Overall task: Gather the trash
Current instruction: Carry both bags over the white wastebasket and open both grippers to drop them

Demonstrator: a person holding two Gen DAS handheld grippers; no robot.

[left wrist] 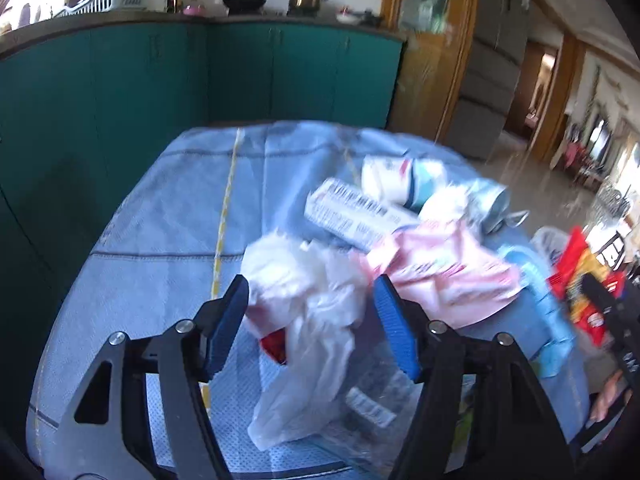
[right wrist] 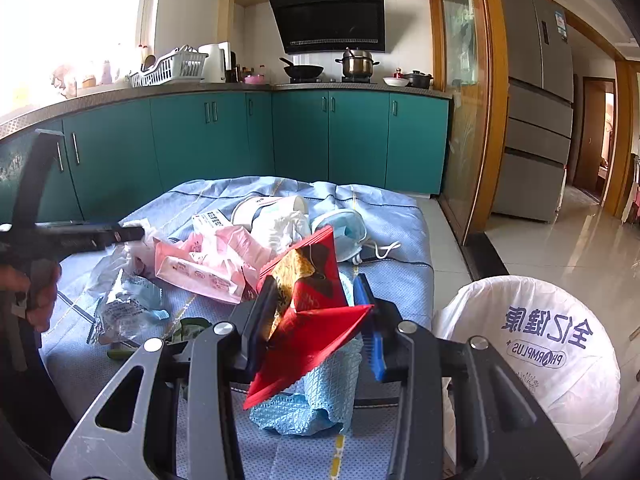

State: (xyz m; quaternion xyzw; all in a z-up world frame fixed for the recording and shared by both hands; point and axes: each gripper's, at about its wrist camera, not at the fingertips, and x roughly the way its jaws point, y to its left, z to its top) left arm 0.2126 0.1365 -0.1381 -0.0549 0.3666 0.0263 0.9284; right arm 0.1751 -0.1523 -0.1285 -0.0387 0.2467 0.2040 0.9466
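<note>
Trash lies on a table with a blue cloth [left wrist: 160,220]. My left gripper [left wrist: 312,292] is open, its fingers on either side of a crumpled white plastic bag [left wrist: 308,280]. Beyond it lie a pink wrapper [left wrist: 444,268], a printed carton [left wrist: 352,212] and a paper cup [left wrist: 392,176]. My right gripper [right wrist: 316,296] is shut on a red snack wrapper [right wrist: 316,320], held above a light blue cloth [right wrist: 320,400]. The pink wrapper [right wrist: 208,264], cup [right wrist: 272,208] and a face mask [right wrist: 344,232] show behind it. The left gripper [right wrist: 124,234] shows at the left.
A bin lined with a white printed bag [right wrist: 540,360] stands on the floor right of the table. Teal cabinets [right wrist: 320,136] and a counter run behind. A grey fridge [right wrist: 536,100] stands at the right. A clear wrapper [right wrist: 124,308] lies near the table's left front.
</note>
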